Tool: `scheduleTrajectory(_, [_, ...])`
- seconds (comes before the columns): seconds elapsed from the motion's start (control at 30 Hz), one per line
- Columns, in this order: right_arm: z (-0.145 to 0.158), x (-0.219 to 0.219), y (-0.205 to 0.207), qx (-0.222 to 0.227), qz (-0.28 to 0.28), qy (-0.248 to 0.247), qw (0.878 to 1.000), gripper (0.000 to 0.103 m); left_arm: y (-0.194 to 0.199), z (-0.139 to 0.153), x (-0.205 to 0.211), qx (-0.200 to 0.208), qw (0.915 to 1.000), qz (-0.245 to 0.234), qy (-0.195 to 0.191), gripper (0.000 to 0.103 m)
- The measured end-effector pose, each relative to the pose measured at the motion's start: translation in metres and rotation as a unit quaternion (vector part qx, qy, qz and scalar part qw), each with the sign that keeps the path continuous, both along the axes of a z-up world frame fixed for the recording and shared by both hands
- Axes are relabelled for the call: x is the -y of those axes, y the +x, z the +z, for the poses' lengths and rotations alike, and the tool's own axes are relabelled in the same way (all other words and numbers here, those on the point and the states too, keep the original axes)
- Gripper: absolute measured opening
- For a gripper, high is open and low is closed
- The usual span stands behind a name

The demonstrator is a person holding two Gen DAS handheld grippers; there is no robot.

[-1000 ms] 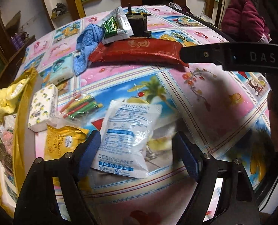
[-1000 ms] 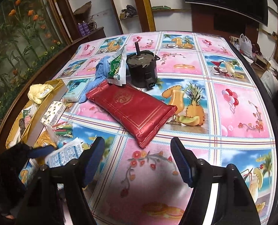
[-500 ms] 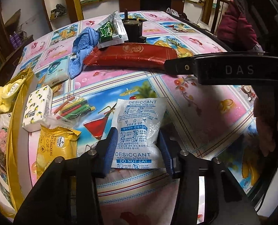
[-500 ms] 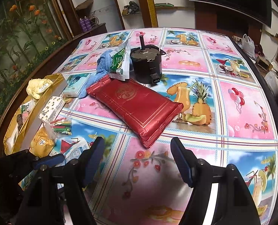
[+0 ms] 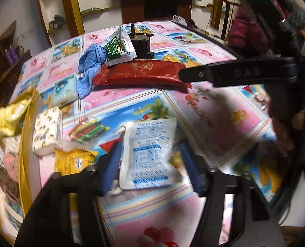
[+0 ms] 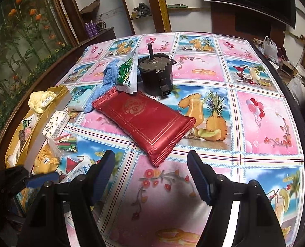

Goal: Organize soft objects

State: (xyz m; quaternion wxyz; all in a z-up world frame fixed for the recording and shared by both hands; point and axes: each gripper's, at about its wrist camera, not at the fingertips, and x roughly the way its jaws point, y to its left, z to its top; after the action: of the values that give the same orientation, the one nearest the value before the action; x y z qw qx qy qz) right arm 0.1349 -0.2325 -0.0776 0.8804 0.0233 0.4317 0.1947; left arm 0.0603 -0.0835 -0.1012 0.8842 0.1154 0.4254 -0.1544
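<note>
Desiccant pouch (image 5: 150,154) lies between the blue pads of the left gripper (image 5: 150,166); view blurred, so contact with the pads cannot be confirmed, and whether this gripper pinches it or stands spread cannot be told. Red foil pack (image 6: 146,121) rests flat on the bench (image 6: 265,123), just ahead of the right gripper (image 6: 151,175), whose fingers are spread wide and empty. Blue cloth (image 5: 89,70) and black motor (image 6: 156,76) sit beyond the red pack.

Desk (image 6: 265,123) with fruit-print cover carried red pouch (image 6: 146,121), black motor (image 6: 156,76), blue cloth (image 5: 89,65), desiccant packet (image 5: 150,152), tissue packs (image 5: 47,129).
</note>
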Motion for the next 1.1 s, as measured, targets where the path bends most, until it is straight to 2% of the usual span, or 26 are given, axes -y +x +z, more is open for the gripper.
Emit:
scheduleTrajectory(0.13, [0.007,0.013,0.000,0.009,-0.013,0.008,1.000,0.073,0.016,-0.019,0.017,0.011,0.9965,0.002,0.083,0.066])
scheduleTrajectory(0.17, [0.008,0.019,0.001,0.010,-0.019,0.010,1.000,0.073,0.015,-0.018,0.018,0.025,0.9969,-0.003,0.075,0.067])
scheduleTrajectory(0.23, [0.010,0.028,0.004,0.011,-0.030,0.012,0.999,0.073,0.015,-0.017,0.019,0.011,0.9981,-0.018,0.058,0.065])
scheduleTrajectory(0.3, [0.012,0.040,0.007,0.015,-0.044,0.014,0.999,0.073,0.016,-0.015,0.015,-0.007,0.9992,-0.026,0.029,0.046])
scheduleTrajectory(0.33, [0.014,0.046,0.009,0.015,-0.052,0.016,0.998,0.073,0.015,-0.013,0.014,-0.007,0.9992,-0.029,0.027,0.039])
scheduleTrajectory(0.43, [0.015,0.064,0.019,0.013,-0.081,0.026,0.996,0.073,0.014,-0.005,0.006,-0.008,0.9995,-0.031,0.001,0.031])
scheduleTrajectory(0.53, [0.018,0.068,0.026,0.013,-0.088,0.033,0.996,0.073,0.009,0.008,-0.010,-0.009,0.9986,-0.023,-0.047,0.025])
scheduleTrajectory(0.7, [0.019,0.028,0.030,0.011,-0.026,0.015,0.999,0.073,-0.008,0.031,-0.049,-0.008,0.9914,0.006,-0.131,0.019])
scheduleTrajectory(0.73, [0.019,0.017,0.028,0.007,-0.011,0.019,1.000,0.073,-0.014,0.038,-0.062,-0.007,0.9880,0.017,-0.153,0.013])
scheduleTrajectory(0.87, [0.013,-0.035,0.017,-0.015,0.059,0.031,0.998,0.072,-0.031,0.063,-0.110,0.020,0.9767,0.056,-0.206,0.012])
scheduleTrajectory(0.93, [0.008,-0.062,0.009,-0.024,0.086,0.023,0.996,0.072,-0.038,0.071,-0.126,0.028,0.9733,0.068,-0.217,0.012])
scheduleTrajectory(1.1, [-0.007,-0.119,-0.020,-0.038,0.149,-0.018,0.988,0.072,-0.054,0.070,-0.144,0.035,0.9735,0.083,-0.210,0.013])
